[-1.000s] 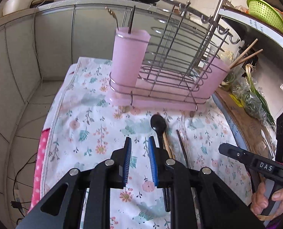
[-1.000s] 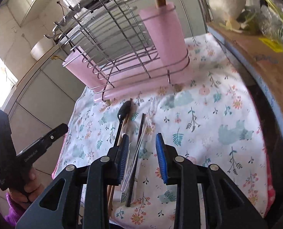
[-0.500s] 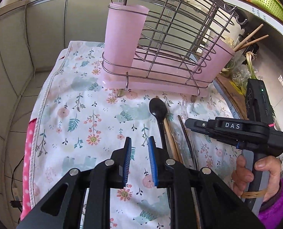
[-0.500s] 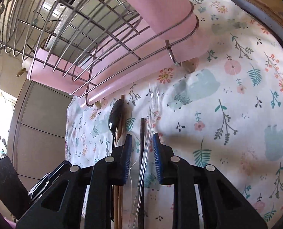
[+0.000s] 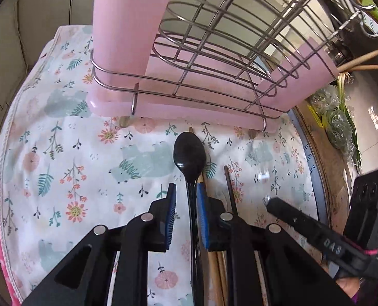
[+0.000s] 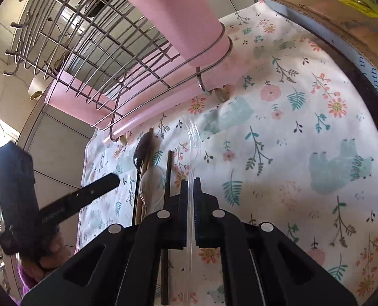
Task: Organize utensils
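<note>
A black plastic spoon [image 5: 189,158] lies on the floral cloth [image 5: 69,158] with its handle between the fingers of my left gripper [image 5: 186,193], which is open around it. Wooden chopsticks [image 5: 214,267] and a dark chopstick [image 5: 229,191] lie just right of it. My right gripper [image 6: 191,186] is shut on a clear plastic fork [image 6: 194,137], tines toward the rack. A clear spoon [image 6: 151,181], the black spoon [image 6: 139,153] and a dark chopstick [image 6: 168,176] lie to its left. The wire rack [image 5: 214,38] has pink holders at the left [image 5: 127,25] and right [image 5: 306,76] ends.
A cardboard box [image 6: 342,17] and a dark rim border the cloth on the right. Bagged greens [image 5: 337,122] lie beyond the box. The right gripper shows in the left wrist view [image 5: 316,232]. The left gripper shows in the right wrist view [image 6: 61,204]. Tiled wall lies left.
Both grippers moved forward and down toward the cloth. The left gripper came around the black spoon's handle. The right gripper closed on the clear fork.
</note>
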{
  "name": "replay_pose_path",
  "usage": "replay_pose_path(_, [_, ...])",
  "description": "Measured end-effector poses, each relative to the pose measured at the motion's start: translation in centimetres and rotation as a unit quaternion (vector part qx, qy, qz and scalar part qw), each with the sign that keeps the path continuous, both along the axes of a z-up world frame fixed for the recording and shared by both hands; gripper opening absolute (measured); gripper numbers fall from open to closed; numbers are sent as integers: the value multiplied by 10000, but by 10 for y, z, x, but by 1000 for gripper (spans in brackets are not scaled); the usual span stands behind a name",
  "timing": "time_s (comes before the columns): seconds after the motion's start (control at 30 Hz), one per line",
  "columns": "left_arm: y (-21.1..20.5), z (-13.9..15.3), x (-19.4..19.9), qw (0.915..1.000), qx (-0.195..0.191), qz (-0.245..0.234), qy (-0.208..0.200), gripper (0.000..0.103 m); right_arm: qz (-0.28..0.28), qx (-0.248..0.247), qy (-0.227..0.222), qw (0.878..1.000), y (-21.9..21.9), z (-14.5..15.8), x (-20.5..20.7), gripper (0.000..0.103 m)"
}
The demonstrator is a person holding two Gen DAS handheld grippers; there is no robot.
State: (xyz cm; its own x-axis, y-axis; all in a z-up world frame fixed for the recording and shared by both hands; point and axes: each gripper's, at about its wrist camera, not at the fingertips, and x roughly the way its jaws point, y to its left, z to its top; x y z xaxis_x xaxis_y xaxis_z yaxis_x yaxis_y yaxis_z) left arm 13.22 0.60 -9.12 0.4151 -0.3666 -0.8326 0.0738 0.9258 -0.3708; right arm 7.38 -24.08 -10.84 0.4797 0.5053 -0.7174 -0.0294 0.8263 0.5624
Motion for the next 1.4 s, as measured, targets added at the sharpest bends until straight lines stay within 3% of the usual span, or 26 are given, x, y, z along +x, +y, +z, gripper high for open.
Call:
replay_pose_path(0.17, [-1, -21, 31, 9971, -354, 311, 594, 17, 119, -54, -28, 9999, -5, 2, -10, 3])
replay_pose_path(0.47, [-3, -21, 49, 9962, -282, 607, 552, 17, 322, -223, -29, 9992, 0, -4, -13, 3])
replay_pose_path(0.53, [-11, -19, 50, 9976, -49, 547, 430, 17, 331, -297, -45, 9990, 2, -5, -15, 3])
replay_pose_path(0.8, [-5, -7, 24, 9977, 484, 457, 127, 7, 193, -354, -6, 9992, -2, -7, -22, 3])
replay_pose_path(1.1, [33, -3, -14, 9986, 430, 272, 177, 4, 347, -304, 195, 9987, -7, -7, -22, 4])
replay_pose_path(1.13, [35, -3, -14, 9987, 411, 260, 180, 4, 377, -302, 179, 9987, -7, -6, -22, 6])
replay_pose_path(1.23, [42, -5, -12, 9985, 395, 315, 211, 4, 408, -337, 38, 9986, -12, 2, -20, 38])
replay_pose_path(1.4, [42, -7, -6, 9988, 359, 294, 153, 4, 383, -390, -87, 9985, -21, 15, -7, 41])
